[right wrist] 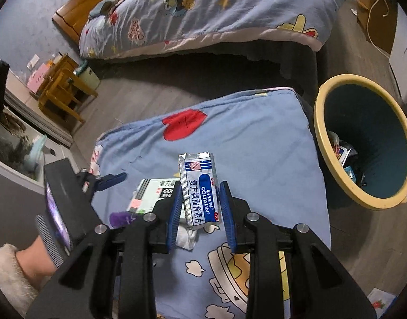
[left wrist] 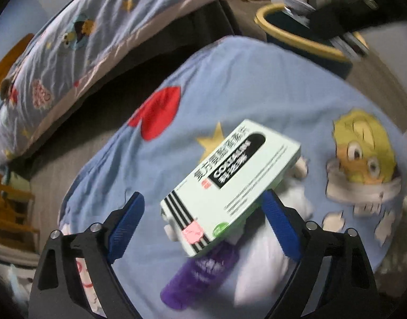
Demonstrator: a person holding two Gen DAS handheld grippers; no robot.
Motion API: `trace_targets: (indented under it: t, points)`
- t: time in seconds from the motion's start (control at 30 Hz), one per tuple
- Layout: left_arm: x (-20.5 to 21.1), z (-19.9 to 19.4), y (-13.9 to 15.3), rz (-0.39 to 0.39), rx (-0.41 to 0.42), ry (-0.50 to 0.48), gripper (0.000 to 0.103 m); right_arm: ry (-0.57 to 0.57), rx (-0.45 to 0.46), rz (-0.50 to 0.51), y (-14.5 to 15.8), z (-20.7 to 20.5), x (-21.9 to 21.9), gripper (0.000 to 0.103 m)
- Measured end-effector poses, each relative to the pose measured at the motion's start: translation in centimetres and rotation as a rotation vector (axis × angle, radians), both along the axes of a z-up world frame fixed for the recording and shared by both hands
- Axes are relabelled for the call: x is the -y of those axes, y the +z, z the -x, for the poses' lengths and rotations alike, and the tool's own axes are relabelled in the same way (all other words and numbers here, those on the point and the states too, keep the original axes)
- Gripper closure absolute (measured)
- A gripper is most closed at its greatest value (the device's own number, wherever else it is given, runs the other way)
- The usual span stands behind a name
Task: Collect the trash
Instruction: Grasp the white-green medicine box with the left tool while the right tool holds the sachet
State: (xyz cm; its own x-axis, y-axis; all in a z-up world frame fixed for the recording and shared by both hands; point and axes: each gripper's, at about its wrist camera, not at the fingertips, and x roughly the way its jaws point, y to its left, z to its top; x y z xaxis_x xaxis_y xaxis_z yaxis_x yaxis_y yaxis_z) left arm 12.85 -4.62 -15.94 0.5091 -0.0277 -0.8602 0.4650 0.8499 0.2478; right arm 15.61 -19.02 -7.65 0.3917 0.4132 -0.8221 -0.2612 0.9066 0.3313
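My left gripper (left wrist: 203, 212) hangs open over a blue cartoon-print cushion (left wrist: 256, 85). A pale green medicine box (left wrist: 230, 186) lies tilted between its blue fingers, close to the right one and apart from the left one. Under the box lie a purple bottle (left wrist: 200, 273) and a white tissue (left wrist: 272, 239). In the right wrist view my right gripper (right wrist: 200, 212) is shut on a silver-and-blue medicine sachet (right wrist: 199, 188), held upright above the cushion (right wrist: 256, 138). The box (right wrist: 150, 194), bottle (right wrist: 121, 218) and tissue (right wrist: 187, 236) lie just left of it.
A teal bin with a yellow rim (right wrist: 323, 138) stands on the floor right of the cushion, with wrappers inside. A bed with a blue quilt (right wrist: 203, 13) runs along the back. A wooden stool (right wrist: 62, 90) is at the left. A hand in a fleece sleeve (right wrist: 17, 265) holds the left gripper.
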Motion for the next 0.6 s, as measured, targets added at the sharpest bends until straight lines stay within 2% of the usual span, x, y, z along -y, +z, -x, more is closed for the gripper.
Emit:
trace_targets:
  t: [0.13,0.27,0.4,0.53,0.6]
  points:
    - [-0.1,-1.6,0.6,0.025,0.026,0.042,0.014,-0.007,0.011,-0.035,0.7,0.1,0.6,0.075]
    - [0.6,-2.6,0.1,0.078,-0.037,0.013,0.014,-0.016,0.007,-0.056,0.9,0.2,1.0,0.075]
    - [1.8,-2.3,-1.4,0.082,-0.092,0.000,0.014,-0.026,0.004,-0.066,0.9,0.0,1.4,0.075]
    - [3.3,-1.0,-3.0,0.005,-0.128,-0.079,0.014,-0.033,0.004,-0.078,1.1,-0.3,1.7,0.075]
    - [3.4,-0.7,-3.5,-0.020,-0.138,-0.089,0.014,-0.037,0.003,-0.083,1.1,-0.4,1.8,0.075]
